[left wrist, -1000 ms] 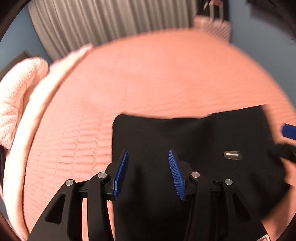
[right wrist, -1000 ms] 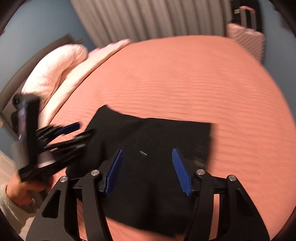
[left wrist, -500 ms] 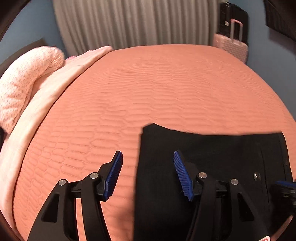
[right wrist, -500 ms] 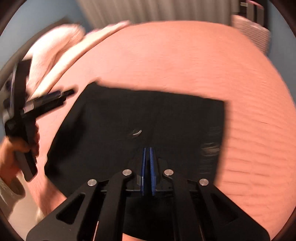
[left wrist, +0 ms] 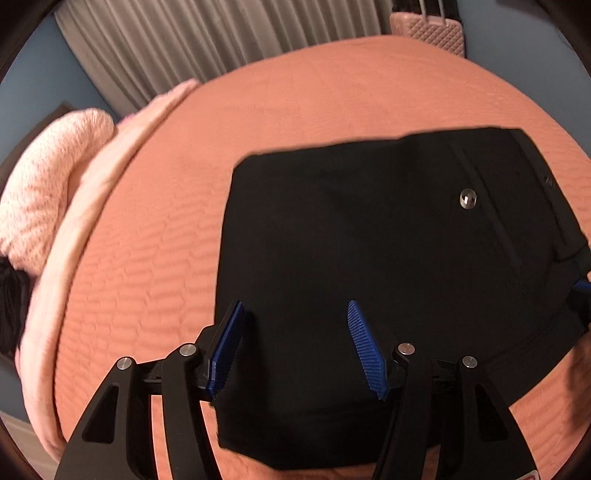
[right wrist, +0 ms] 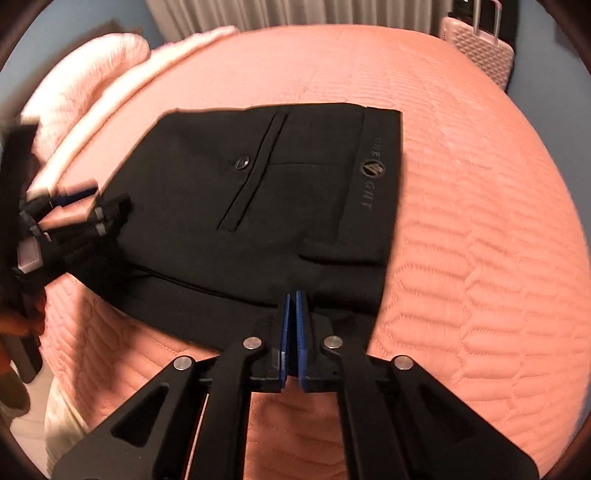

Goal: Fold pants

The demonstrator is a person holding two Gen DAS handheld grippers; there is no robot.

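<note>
The black pants [left wrist: 369,258] lie folded into a compact rectangle on the salmon quilted bed [left wrist: 295,92], with a metal button [left wrist: 468,198] and a pocket slit facing up. My left gripper [left wrist: 295,317] is open, its blue fingers spread over the pants' near left edge. In the right wrist view the pants [right wrist: 277,192] show a waistband logo. My right gripper [right wrist: 294,299] is shut at the near edge of the fold; I cannot tell whether cloth is pinched between the pads. The left gripper [right wrist: 74,206] shows blurred at the left there.
Pink pillows and a folded pink blanket [left wrist: 55,192] lie along the bed's left side. A pink suitcase [right wrist: 484,48] stands at the far right by grey curtains [left wrist: 221,33]. Bare bedspread [right wrist: 480,221] lies right of the pants.
My right gripper closed from open to shut and stays at the pants' near edge. My left gripper swung right, back over the pants' left edge, still open.
</note>
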